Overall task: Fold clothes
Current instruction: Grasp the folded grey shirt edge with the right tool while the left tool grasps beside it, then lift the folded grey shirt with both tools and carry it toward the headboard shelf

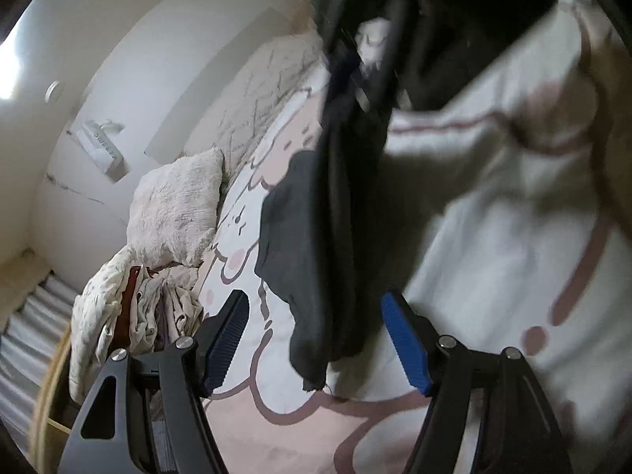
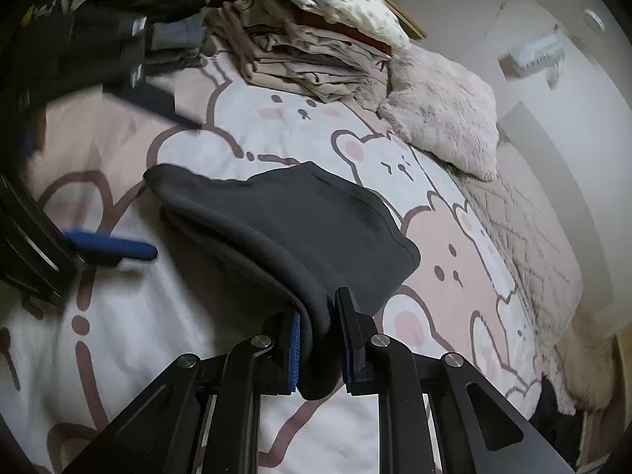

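Item 1: dark grey garment (image 2: 300, 217). It hangs doubled over from my right gripper (image 2: 320, 339), its free end draped down onto the bear-print bedspread (image 2: 454, 245). In the left wrist view the same garment (image 1: 316, 245) dangles in front of the camera, lifted off the bed.

Item 2: right gripper. Jaws narrow, pinched on a thick rolled edge of the garment.

Item 3: left gripper (image 1: 316, 339). Jaws wide, nothing between the blue pads (image 1: 403, 339); the hanging cloth sits just ahead of them, untouched as far as I can tell.

Item 4: stack of folded pale clothes (image 2: 312, 55), at the bed's far side beside a fluffy white pillow (image 2: 442, 118).

Risks, as I judge them:
- Single-point hold lets the garment swing and twist, so the left may catch one layer only.
- Bulky roll in the right jaws could slip under a tug.
- Motion blur suggests speed; a mistimed close would miss the hem.
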Demonstrator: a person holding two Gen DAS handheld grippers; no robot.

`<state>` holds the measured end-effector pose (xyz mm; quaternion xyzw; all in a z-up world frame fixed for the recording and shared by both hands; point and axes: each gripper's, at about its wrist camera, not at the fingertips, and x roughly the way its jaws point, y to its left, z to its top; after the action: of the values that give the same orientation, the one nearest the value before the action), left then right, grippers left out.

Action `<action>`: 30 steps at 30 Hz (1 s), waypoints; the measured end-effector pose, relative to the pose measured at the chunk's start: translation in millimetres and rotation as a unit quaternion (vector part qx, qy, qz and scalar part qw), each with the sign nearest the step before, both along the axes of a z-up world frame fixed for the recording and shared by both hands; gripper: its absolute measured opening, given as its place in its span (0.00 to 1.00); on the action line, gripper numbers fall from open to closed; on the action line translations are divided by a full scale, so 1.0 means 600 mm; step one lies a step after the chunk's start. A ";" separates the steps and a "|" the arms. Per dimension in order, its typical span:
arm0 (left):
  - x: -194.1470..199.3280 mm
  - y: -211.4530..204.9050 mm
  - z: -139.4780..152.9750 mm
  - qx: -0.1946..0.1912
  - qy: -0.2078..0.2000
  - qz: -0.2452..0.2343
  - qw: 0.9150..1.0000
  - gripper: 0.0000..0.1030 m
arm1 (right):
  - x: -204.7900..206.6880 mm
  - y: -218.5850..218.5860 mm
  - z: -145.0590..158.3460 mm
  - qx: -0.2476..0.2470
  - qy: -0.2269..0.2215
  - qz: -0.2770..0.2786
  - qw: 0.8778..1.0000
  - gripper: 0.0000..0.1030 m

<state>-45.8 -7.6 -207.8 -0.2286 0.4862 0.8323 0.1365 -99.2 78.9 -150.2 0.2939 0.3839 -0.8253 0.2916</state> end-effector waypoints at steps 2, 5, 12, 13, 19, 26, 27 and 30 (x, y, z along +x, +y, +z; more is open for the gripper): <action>-0.011 0.000 -0.007 -0.012 0.000 -0.001 1.000 0.57 | 0.004 0.003 0.004 -0.004 -0.002 -0.003 1.000 0.17; -0.026 0.000 -0.017 -0.030 -0.001 -0.003 1.000 0.42 | 0.000 0.006 0.008 -0.007 -0.001 -0.008 1.000 0.17; -0.058 -0.006 -0.006 -0.015 -0.025 0.010 1.000 0.10 | -0.012 0.010 0.019 -0.016 -0.001 -0.012 1.000 0.17; -0.064 -0.010 0.011 0.004 -0.031 0.017 0.999 0.10 | -0.013 0.009 0.021 -0.014 0.003 -0.013 1.000 0.17; -0.113 -0.073 0.160 0.145 -0.046 0.078 0.985 0.10 | -0.014 -0.010 0.099 -0.012 0.055 -0.005 0.998 0.16; -0.129 -0.227 0.386 0.230 -0.012 0.127 0.965 0.10 | -0.017 -0.089 0.307 -0.085 0.126 0.006 0.988 0.16; -0.126 -0.250 0.415 0.238 -0.007 0.134 0.962 0.10 | -0.014 -0.104 0.333 -0.099 0.127 0.011 0.987 0.16; -0.116 -0.318 0.492 0.254 0.010 0.152 0.955 0.10 | 0.002 -0.163 0.405 -0.142 0.128 0.036 0.981 0.16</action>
<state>-115.3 -198.1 87.3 -0.2494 0.2194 0.9415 0.0574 -98.0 -19.2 92.6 0.1275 0.3071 -0.8913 0.3082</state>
